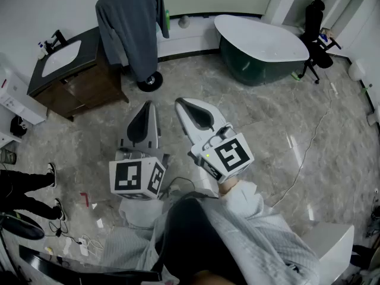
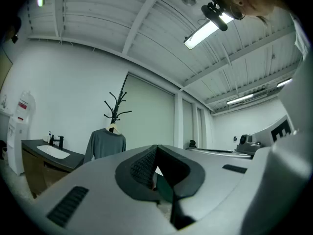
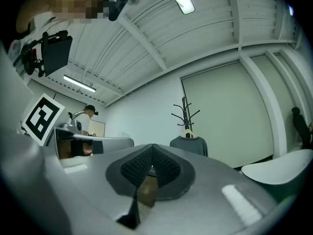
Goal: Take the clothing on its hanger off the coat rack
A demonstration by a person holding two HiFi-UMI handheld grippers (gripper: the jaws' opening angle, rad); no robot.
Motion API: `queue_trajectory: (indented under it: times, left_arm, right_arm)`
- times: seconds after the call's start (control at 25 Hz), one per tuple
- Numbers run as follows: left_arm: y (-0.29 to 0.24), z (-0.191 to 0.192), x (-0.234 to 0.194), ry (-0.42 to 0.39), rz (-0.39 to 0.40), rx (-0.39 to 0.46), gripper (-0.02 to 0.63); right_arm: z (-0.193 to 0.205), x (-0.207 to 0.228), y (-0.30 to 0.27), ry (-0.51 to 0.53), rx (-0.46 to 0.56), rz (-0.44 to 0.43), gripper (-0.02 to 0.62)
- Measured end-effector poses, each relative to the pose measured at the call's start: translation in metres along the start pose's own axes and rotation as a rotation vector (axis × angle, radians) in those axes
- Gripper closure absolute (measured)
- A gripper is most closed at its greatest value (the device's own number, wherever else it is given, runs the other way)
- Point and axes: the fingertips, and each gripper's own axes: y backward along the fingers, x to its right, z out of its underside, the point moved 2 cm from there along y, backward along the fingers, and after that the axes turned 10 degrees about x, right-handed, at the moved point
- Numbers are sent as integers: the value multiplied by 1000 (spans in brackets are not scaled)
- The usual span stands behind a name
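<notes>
The grey sweater [image 1: 133, 25] hangs on its hanger [image 2: 113, 129] from the coat rack [image 2: 116, 106], and nothing is touching it. Both grippers point toward the coat rack but are well short of it, held over the marble floor [image 1: 267, 135]. The left gripper [image 1: 146, 107] has its jaws pressed together with nothing between them. The right gripper [image 1: 185, 105], just beside it, is likewise closed and empty. Left of the coat rack, as the holder faces it, stands a dark cabinet [image 1: 89, 82] with a white sink [image 1: 62, 58]. Right of the coat rack sits a white bathtub [image 1: 261, 43], and farther that way a black office chair [image 1: 314, 28]. Another person's legs [image 1: 24, 189] show well back from the coat rack, on the sink's side.
</notes>
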Motion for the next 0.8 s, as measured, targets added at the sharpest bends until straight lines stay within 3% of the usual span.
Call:
queue_trajectory:
  times: [0.36,0.8]
  left_arm:
    - [-11,10,-20,6,6,-12,601]
    - [-12,43,-98,13,-30,-49,601]
  right_arm:
    - [13,7,-21,-4,-6,11,594]
    - [58,2,-60,10,-25,48,594]
